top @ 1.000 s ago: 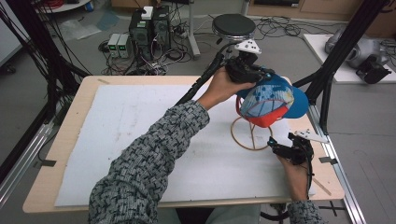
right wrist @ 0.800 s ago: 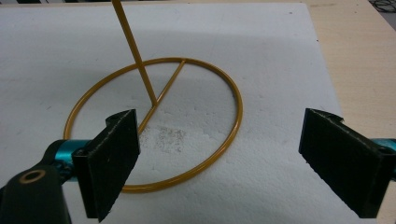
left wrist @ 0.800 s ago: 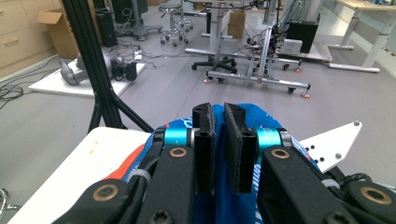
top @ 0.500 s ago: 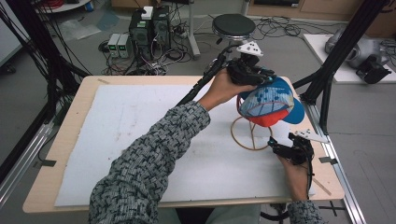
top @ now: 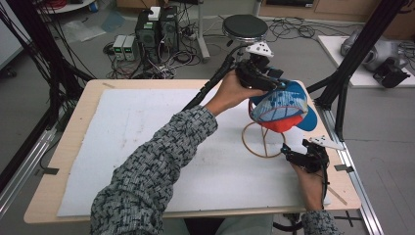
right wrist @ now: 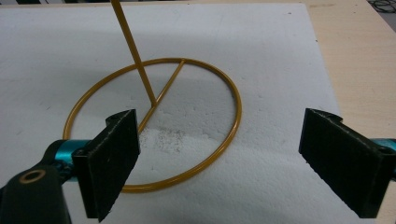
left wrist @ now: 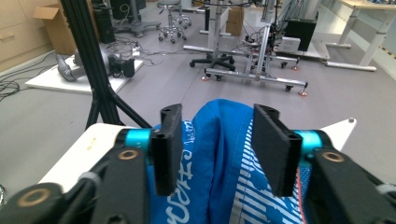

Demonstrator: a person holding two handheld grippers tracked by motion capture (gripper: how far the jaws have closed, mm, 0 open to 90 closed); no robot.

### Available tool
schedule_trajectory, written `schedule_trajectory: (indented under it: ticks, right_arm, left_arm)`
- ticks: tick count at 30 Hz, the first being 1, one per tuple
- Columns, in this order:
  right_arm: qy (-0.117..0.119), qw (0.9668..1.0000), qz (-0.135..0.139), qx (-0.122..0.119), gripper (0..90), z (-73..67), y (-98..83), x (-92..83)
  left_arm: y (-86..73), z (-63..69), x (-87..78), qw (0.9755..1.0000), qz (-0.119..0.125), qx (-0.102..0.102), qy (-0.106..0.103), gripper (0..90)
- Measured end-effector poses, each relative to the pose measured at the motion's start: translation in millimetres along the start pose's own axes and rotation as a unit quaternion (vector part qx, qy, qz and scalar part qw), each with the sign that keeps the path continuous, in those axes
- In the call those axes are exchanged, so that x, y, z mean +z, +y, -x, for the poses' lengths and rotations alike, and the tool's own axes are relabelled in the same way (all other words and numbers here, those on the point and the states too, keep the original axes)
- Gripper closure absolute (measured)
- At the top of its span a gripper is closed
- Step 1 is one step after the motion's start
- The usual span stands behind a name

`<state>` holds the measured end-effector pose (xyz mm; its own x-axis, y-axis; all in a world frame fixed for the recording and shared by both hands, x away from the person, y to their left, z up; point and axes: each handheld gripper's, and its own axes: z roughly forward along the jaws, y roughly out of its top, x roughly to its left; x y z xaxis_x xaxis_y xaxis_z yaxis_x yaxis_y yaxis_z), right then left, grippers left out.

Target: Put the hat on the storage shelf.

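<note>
Perched atop a gold wire stand (top: 265, 142) near the right edge of the table (top: 83, 105), a blue, white and red baseball cap (top: 281, 105) sits with its brim pointing right, while a person reaches across with the left gripper (top: 266, 81) at the cap's far crown. Seen from the left gripper view, the two black jaws have just been opening and now stand parted on either side of a raised fold of the cap's blue fabric (left wrist: 219, 140); the left pad lies close against the cloth, the right pad stands clear of it, so the grip looks released. Nearer the person, the right gripper (top: 298, 155) rests low over the white foam sheet (top: 137, 127) that covers the table, just beside the stand's round base. From the right gripper view, its jaws are spread wide with nothing between them, and the ring of the base (right wrist: 154, 121) with its slanted upright rod lies on the foam just ahead. Behind the table, a round stool (top: 244, 27) and computer cases (top: 156, 27) stand on the grey floor.
</note>
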<state>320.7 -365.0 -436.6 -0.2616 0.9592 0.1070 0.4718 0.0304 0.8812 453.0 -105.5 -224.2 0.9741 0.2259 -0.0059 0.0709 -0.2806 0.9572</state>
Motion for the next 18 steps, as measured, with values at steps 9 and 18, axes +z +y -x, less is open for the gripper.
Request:
schedule_trajectory:
  ticks: [9, 18]
  right_arm:
    - [0.001, 1.0000, 0.004, 0.001, 11.5, -1.5, 0.1, -0.7]
    - [0.002, 1.0000, 0.006, -0.002, 11.5, -3.0, 0.5, -1.6]
  left_arm:
    - [1.9, -3.7, -31.6, 0.9994, -0.005, 0.013, 0.030, 45.4]
    - [-0.6, -12.7, -68.3, 0.9971, -0.028, 0.021, 0.067, 41.8]
